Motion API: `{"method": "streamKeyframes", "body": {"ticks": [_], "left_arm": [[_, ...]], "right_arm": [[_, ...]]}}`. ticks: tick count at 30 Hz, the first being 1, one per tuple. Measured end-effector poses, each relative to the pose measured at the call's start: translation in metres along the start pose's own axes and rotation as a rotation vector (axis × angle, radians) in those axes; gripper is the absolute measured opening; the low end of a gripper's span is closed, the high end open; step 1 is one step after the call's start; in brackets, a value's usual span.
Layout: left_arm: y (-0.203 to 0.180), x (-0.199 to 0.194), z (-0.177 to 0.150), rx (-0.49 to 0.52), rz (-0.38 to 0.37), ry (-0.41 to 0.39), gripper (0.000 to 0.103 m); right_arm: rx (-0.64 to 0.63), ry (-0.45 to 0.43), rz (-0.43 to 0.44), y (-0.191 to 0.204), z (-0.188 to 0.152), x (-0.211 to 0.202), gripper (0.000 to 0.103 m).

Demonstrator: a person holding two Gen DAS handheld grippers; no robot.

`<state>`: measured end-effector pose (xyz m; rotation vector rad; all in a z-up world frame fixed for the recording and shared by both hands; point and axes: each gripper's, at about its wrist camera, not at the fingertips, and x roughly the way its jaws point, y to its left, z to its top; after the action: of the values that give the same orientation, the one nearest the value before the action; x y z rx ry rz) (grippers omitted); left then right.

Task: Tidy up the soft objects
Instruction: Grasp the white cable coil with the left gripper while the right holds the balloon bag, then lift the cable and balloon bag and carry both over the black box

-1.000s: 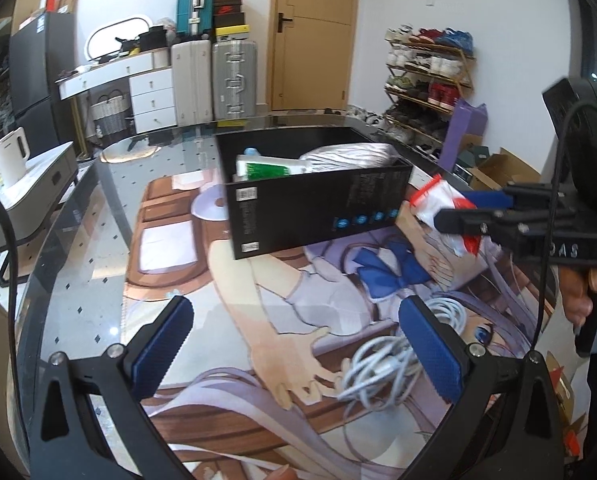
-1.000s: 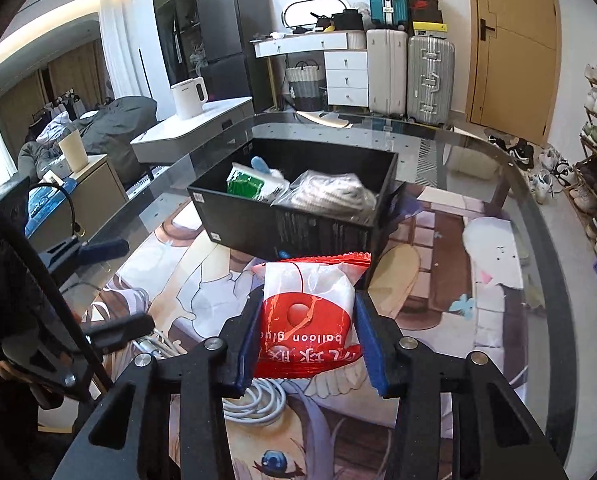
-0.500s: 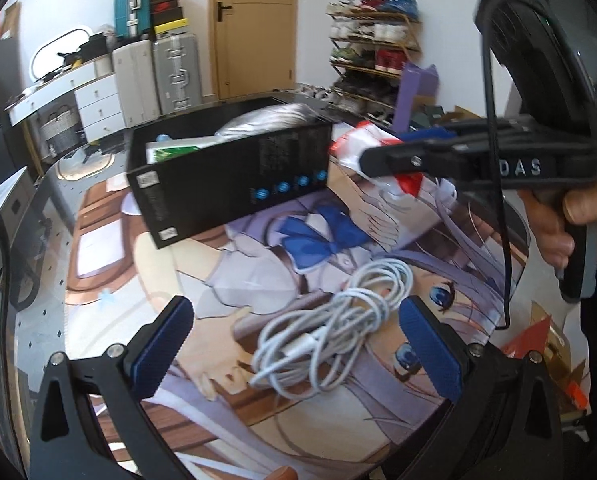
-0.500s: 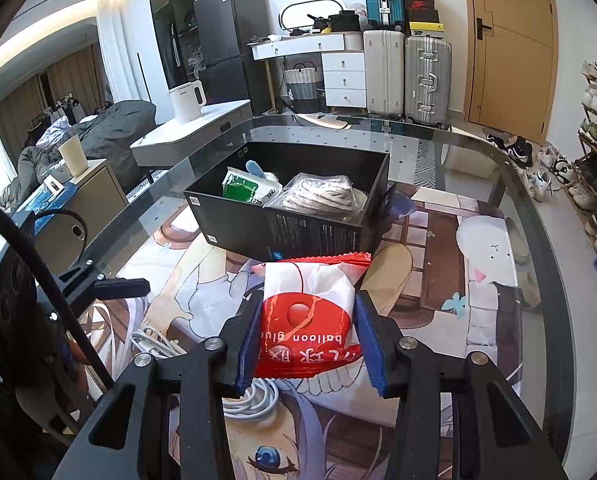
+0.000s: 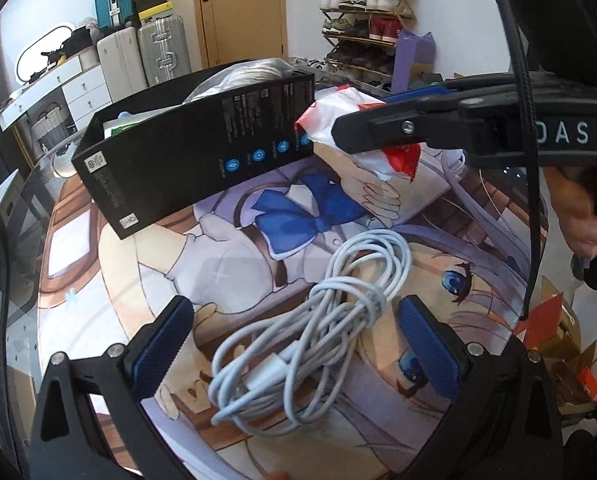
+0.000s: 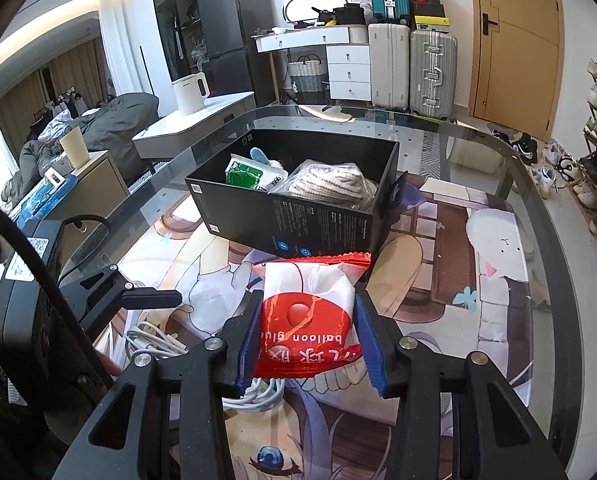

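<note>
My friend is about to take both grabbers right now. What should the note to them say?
Right gripper: shut on the red and white packet, held up just in front of the black box.
Left gripper: open and holding nothing, with the white cable bundle lying on the picture mat between its fingers.
Done: a green packet and a bagged grey knit item already lie in the box.
Left: put the red packet in the box, then probably grab the cable and put it in too.
</note>
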<state>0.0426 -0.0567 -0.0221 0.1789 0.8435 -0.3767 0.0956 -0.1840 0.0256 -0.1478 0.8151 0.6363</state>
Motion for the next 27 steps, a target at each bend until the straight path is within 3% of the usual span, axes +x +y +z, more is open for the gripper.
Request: {"method": "streamKeyframes", "body": {"ticks": [5, 7, 11, 12, 27], "left_arm": [[0.001, -0.002, 0.001, 0.002, -0.035, -0.007, 0.087], [0.001, -0.004, 0.002, 0.014, -0.045, -0.016, 0.074], [0.003, -0.008, 0.004, 0.010, -0.045, -0.033, 0.034], [0.004, -0.009, 0.004, 0.007, -0.041, -0.035, 0.031], [0.017, -0.014, -0.004, -0.042, -0.048, -0.050, 0.031]], "right_arm": [[-0.001, 0.000, 0.001, 0.000, 0.000, 0.000, 0.045], [0.001, 0.002, 0.000, 0.000, 0.000, 0.000, 0.045], [0.002, 0.005, -0.001, -0.001, -0.001, 0.000, 0.044], [0.001, 0.004, 0.000, 0.000, -0.001, -0.001, 0.044], [-0.008, 0.008, 0.002, 0.000, -0.003, 0.001, 0.044]]}}
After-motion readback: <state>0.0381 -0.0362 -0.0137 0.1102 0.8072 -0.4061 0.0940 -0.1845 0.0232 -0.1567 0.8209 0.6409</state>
